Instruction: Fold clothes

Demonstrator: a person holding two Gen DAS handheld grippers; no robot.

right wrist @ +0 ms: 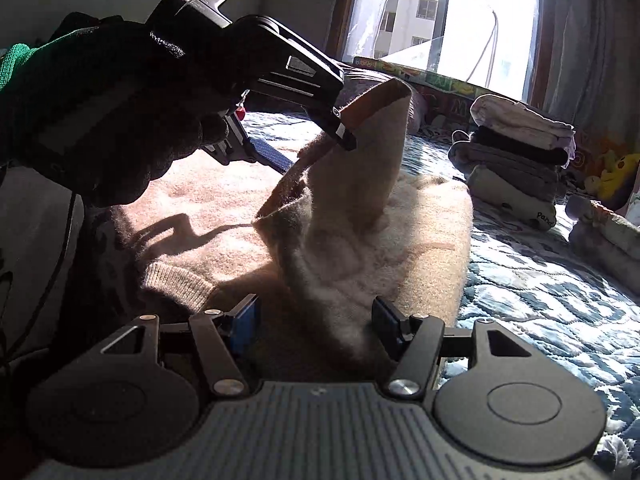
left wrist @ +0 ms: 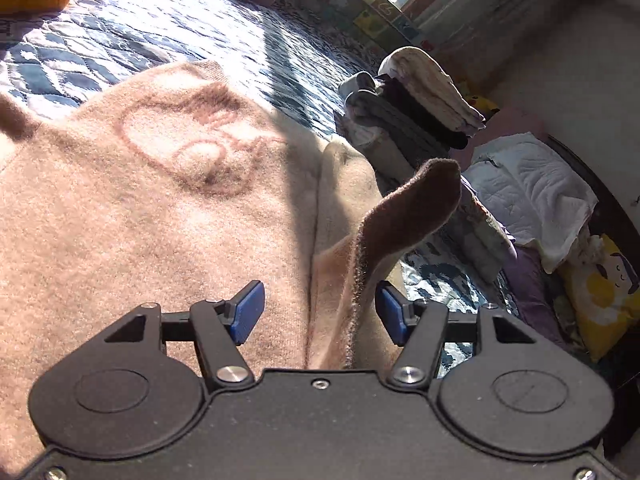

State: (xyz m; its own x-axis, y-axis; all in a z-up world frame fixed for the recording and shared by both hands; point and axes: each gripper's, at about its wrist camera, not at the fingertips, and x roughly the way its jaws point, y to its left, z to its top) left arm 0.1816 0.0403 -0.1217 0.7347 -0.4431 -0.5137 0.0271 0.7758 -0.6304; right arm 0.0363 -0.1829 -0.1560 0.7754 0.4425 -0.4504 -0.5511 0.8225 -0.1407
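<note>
A fuzzy tan sweater [left wrist: 160, 208] with a brown outline drawing lies spread on the bed. In the left wrist view my left gripper [left wrist: 320, 312] is open, its blue pads [left wrist: 250, 312] wide apart, and a raised fold with a brown underside [left wrist: 416, 204] stands between and beyond them. The right wrist view shows the same sweater [right wrist: 360, 248] with that fold [right wrist: 376, 140] standing upright against the left gripper [right wrist: 310, 146], which a dark-gloved hand [right wrist: 100, 120] holds. My right gripper [right wrist: 316, 326] is open low over the sweater's near end, and a ribbed cuff [right wrist: 176, 280] lies to its left.
The bed has a blue patterned quilt [right wrist: 540, 292]. A stack of folded clothes [left wrist: 420, 112] [right wrist: 520, 148] stands at its far right. White folded cloth [left wrist: 532, 192] and a yellow pillow [left wrist: 600, 292] lie off the right side. A bright window [right wrist: 448, 20] is behind the bed.
</note>
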